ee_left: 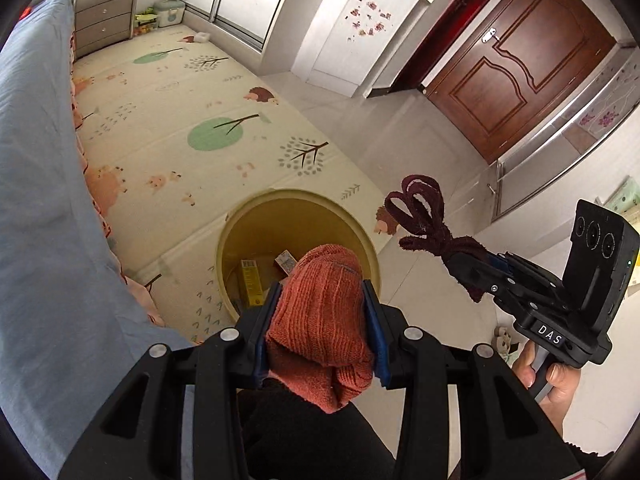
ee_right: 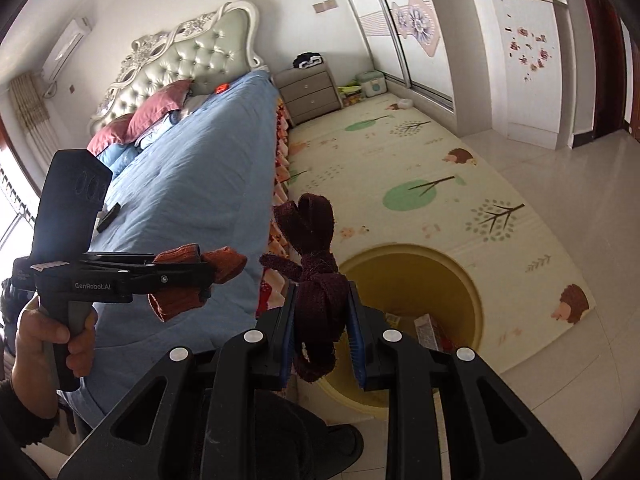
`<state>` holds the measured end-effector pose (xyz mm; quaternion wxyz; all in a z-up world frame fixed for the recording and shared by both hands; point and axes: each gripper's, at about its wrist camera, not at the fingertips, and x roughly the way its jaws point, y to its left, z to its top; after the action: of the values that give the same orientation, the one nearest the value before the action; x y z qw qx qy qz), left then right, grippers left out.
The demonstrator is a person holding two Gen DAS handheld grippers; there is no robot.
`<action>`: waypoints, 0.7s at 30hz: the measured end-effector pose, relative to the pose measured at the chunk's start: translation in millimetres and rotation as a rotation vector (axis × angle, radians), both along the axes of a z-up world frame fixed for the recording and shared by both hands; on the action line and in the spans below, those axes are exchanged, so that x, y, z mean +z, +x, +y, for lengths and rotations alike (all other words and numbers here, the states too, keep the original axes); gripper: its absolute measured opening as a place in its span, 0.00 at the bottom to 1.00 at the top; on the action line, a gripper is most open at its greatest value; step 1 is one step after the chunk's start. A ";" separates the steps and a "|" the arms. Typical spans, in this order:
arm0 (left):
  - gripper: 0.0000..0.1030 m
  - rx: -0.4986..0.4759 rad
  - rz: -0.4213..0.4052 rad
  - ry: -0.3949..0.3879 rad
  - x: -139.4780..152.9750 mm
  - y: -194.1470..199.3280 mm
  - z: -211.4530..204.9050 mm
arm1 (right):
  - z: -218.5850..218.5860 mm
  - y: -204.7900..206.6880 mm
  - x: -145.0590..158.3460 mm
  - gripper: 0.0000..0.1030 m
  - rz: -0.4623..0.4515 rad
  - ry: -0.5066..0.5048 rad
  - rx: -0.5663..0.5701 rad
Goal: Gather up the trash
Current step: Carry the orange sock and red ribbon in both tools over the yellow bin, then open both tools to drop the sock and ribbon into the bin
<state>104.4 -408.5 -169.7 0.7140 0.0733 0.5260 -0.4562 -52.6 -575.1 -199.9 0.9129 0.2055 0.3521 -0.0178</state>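
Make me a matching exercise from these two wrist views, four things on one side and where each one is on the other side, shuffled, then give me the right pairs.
Things:
1. orange knitted cloth
2. dark maroon knotted strip
3. yellow box
4. yellow bin

Places:
A. lying inside the bin
B. clamped in the left gripper
C. standing on the play mat beside the bed
D. clamped in the right gripper

Pairs: 1-B, 2-D, 3-A, 4-C

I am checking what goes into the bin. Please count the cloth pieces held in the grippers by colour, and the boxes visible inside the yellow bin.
Orange knitted cloth, in left gripper: 1
Dark maroon cloth, in right gripper: 1
Boxes seen in the yellow bin: 2, one yellow box and one printed box
Total: 4
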 end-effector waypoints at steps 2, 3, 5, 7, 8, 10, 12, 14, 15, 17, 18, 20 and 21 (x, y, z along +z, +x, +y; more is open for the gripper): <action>0.38 -0.019 -0.001 0.027 -6.7 -1.1 -18.3 | -9.4 -2.5 -8.9 0.22 0.014 0.006 -0.013; 0.38 -0.028 0.004 0.036 -10.3 -1.3 -26.4 | -14.1 -4.0 -13.1 0.22 0.021 0.005 -0.022; 0.38 -0.040 0.007 0.052 -15.0 -0.1 -37.8 | -20.2 -5.1 -20.7 0.22 0.034 0.000 -0.037; 0.38 -0.045 0.012 0.061 -21.4 1.6 -45.8 | -26.2 -6.0 -27.1 0.22 0.044 -0.004 -0.048; 0.38 -0.048 0.014 0.065 -24.9 3.1 -50.6 | -28.8 -6.3 -29.3 0.22 0.046 -0.008 -0.054; 0.38 -0.053 0.016 0.078 -30.2 2.9 -55.1 | -32.7 -4.4 -32.3 0.22 0.051 -0.009 -0.057; 0.38 -0.057 0.027 0.080 -35.5 3.2 -57.6 | -37.1 -1.1 -34.3 0.22 0.052 -0.007 -0.056; 0.38 -0.062 0.038 0.084 -39.7 6.4 -58.4 | -40.6 3.1 -36.0 0.25 0.052 -0.012 -0.056; 0.40 -0.062 0.041 0.081 -40.8 7.2 -58.2 | -42.5 4.7 -37.1 0.25 0.050 -0.008 -0.057; 0.48 -0.069 0.048 0.068 -41.9 7.4 -60.0 | -49.9 8.1 -41.4 0.36 0.044 0.019 -0.063; 0.65 -0.069 0.052 0.062 -41.9 7.7 -60.7 | -55.5 9.1 -44.2 0.48 0.040 0.040 -0.071; 0.88 -0.041 0.026 0.064 -40.0 9.3 -59.6 | -62.1 10.7 -47.8 0.51 0.048 0.041 -0.103; 0.89 -0.030 0.010 0.071 -39.1 8.9 -60.4 | -63.3 10.7 -49.4 0.51 0.057 0.033 -0.113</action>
<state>113.3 -468.9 -208.9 0.7016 0.1040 0.5441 -0.4482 -41.9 -638.4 -249.3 0.8966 0.2396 0.3658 -0.0695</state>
